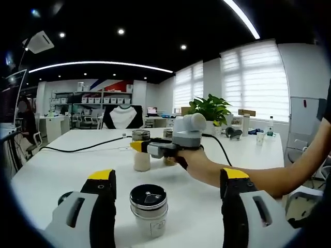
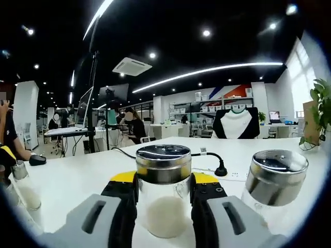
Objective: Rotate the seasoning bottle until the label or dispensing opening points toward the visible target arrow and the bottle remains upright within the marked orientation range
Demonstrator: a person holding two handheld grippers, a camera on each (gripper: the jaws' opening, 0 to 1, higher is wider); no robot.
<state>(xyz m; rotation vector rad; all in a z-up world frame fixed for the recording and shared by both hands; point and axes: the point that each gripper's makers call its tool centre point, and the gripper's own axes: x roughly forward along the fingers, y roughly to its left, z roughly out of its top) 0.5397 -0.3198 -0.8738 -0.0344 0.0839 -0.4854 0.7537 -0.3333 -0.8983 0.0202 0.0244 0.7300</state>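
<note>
While the right gripper pinches its bottle, these lines go from the left side to the right side.

Left gripper (image 1: 163,191): grey two-jaw tool with yellow tips; its jaws stand wide apart and touch nothing.

Jar between the left jaws: short clear glass seasoning jar with a dark metal shaker lid (image 1: 148,209), upright on the white table (image 1: 62,168), free of both jaws. Which way its opening points I cannot tell.

Right gripper (image 2: 164,204): grey two-jaw tool with yellow pads, pressed on both sides of the task bottle, just under the lid. In the left gripper view it reaches in from the right (image 1: 140,147), held by a person's hand (image 1: 192,157).

Task bottle: clear glass seasoning bottle with white powder and a silver metal lid (image 2: 163,191), upright on the table between the right jaws.

Neighbour: second clear glass bottle with a silver lid (image 2: 274,181), near on the right, apart from the jaws.

Target arrow: I cannot find it in either view.

Step in hand: I judge it is turning the gripped bottle.

How to do it well: turn around the bottle's own vertical axis, keep the base flat, hold the grip even, turn slowly, avoid the neighbour.
</note>
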